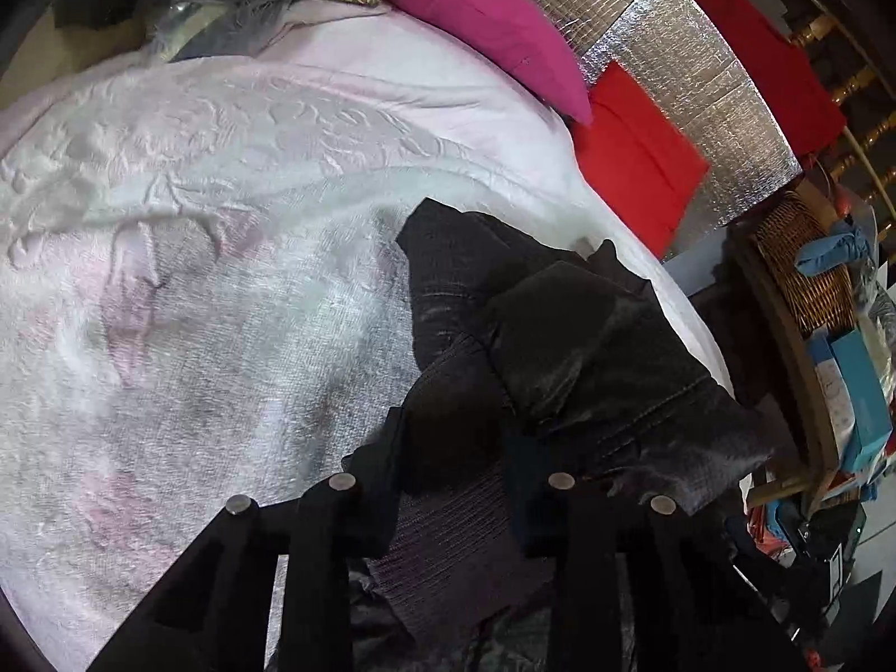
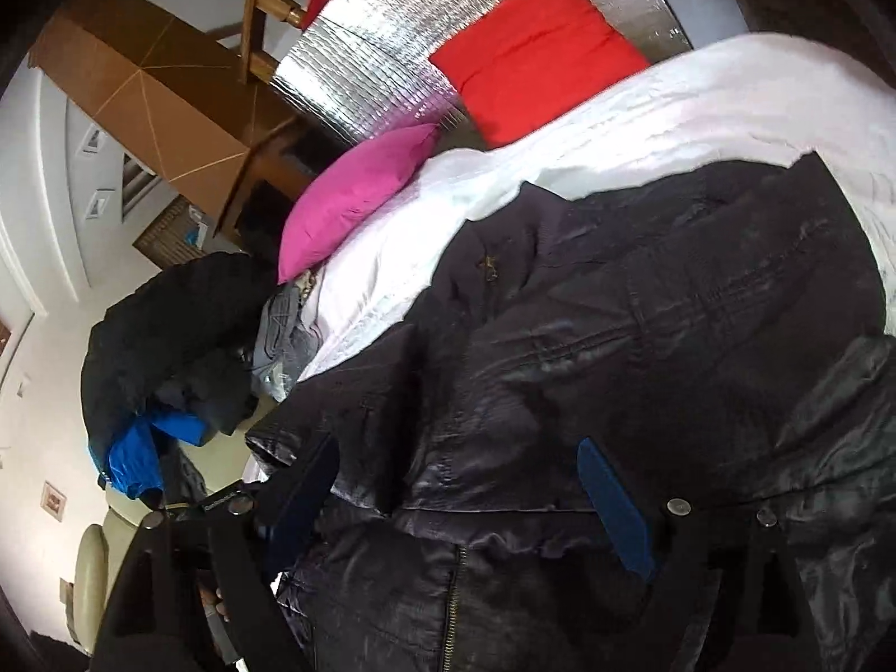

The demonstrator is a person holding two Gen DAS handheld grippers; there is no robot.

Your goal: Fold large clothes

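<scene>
A large black shiny jacket (image 1: 582, 347) lies bunched on the pale pink bedspread (image 1: 224, 257) at the bed's right side. My left gripper (image 1: 453, 509) has a ribbed dark part of the jacket between its fingers, which stand apart around the cloth. In the right wrist view the jacket (image 2: 644, 325) fills the middle, with its zipper (image 2: 456, 593) running down near the bottom. My right gripper (image 2: 459, 498) is open just above the jacket, its blue pads (image 2: 616, 509) spread wide on either side of a fold.
A magenta pillow (image 1: 481, 22) and a red pillow (image 1: 633, 157) lean on a silver quilted headboard (image 1: 694, 84). A pile of grey and dark clothes (image 2: 185, 347) sits at the bed's far side. A wicker basket (image 1: 806, 263) and boxes stand beside the bed.
</scene>
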